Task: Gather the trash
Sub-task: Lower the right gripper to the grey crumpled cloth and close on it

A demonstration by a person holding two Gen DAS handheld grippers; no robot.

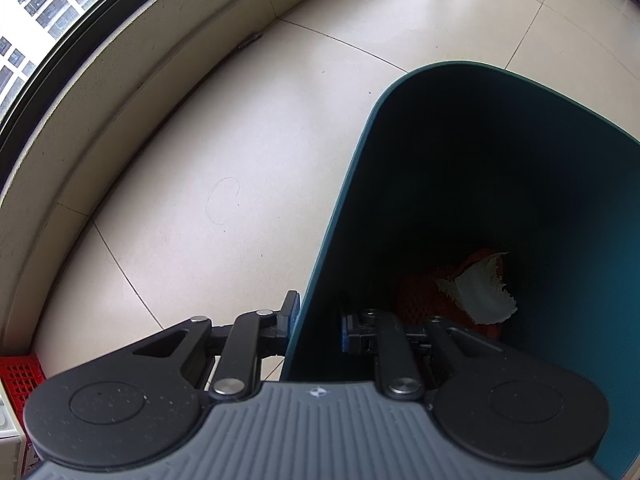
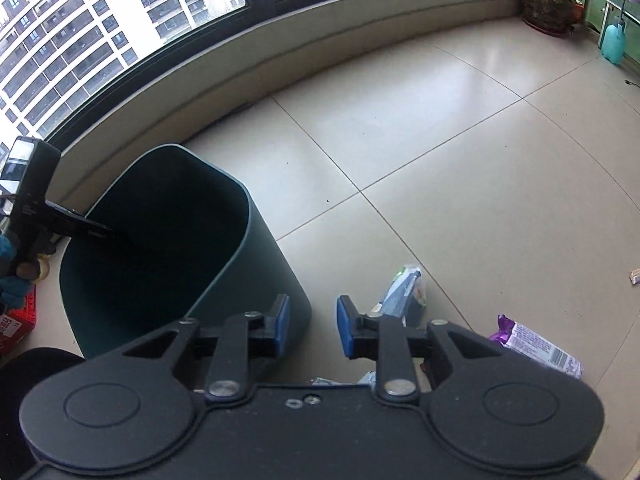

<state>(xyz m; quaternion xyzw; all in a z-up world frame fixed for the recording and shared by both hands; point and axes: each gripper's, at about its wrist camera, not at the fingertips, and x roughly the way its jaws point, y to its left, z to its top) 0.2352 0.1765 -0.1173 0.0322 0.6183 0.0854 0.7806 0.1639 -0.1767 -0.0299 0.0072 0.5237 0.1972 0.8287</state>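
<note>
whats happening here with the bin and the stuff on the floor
A person is collecting litter with two handheld claws. The left claw is clamped on the rim of the teal bin, which already holds a red item and white paper. The right claw is empty, above the floor near a purple wrapper and a small carton.

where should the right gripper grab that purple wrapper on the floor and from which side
Take the purple wrapper by its crimped end nearest the right gripper, coming down from above. The pack lies flat on the tiled floor, so its broad face gives the jaws nothing to close on, while the crinkled end stands up a little. The jaws are open and empty, so it looks ready.
</note>
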